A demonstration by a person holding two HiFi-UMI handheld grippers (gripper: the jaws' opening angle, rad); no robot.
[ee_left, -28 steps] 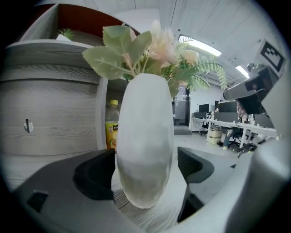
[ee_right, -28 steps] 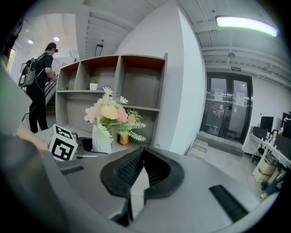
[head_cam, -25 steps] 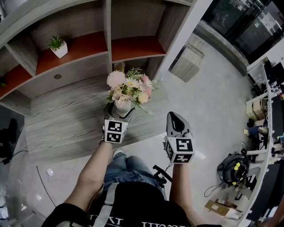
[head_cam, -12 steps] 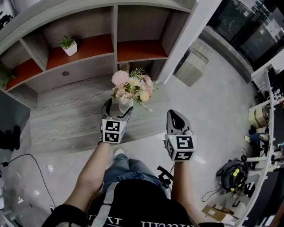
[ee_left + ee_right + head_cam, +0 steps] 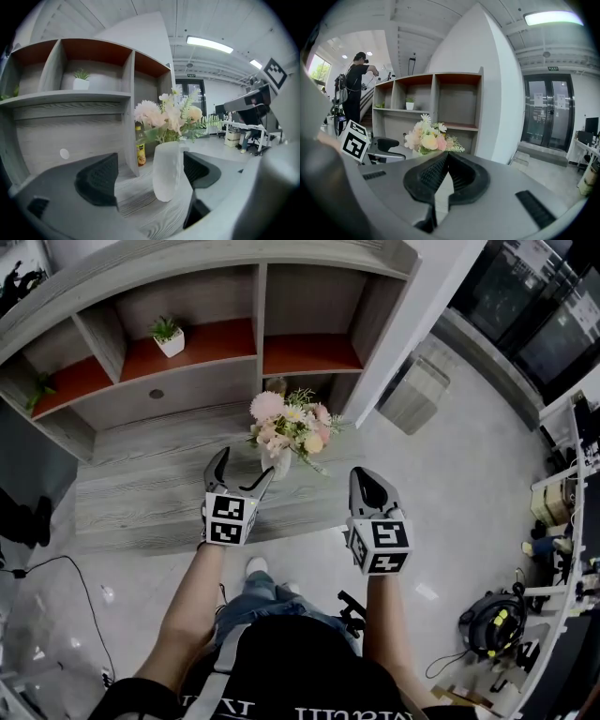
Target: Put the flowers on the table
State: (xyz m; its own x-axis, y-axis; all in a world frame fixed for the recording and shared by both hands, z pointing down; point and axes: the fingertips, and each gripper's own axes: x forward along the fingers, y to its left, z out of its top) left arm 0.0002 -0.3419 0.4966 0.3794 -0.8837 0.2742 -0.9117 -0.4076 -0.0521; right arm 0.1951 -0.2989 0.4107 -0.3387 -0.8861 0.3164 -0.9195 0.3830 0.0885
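grey shelf unit (image 5: 234,324), pale glossy floor (image 5: 450,474).

Left gripper (image 5: 242,471): held forward at the end of an outstretched left forearm (image 5: 200,601), jaws set wide apart (both pads plain in the left gripper view). Right gripper (image 5: 367,487): held level beside it, well apart, on the right forearm (image 5: 381,615), jaws pressed together tip to tip. Both marker cubes face upward.

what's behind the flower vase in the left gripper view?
A bottle with a yellow label stands behind the white vase, at the foot of the shelf unit's divider. The vase and flowers cover whatever is directly behind them.
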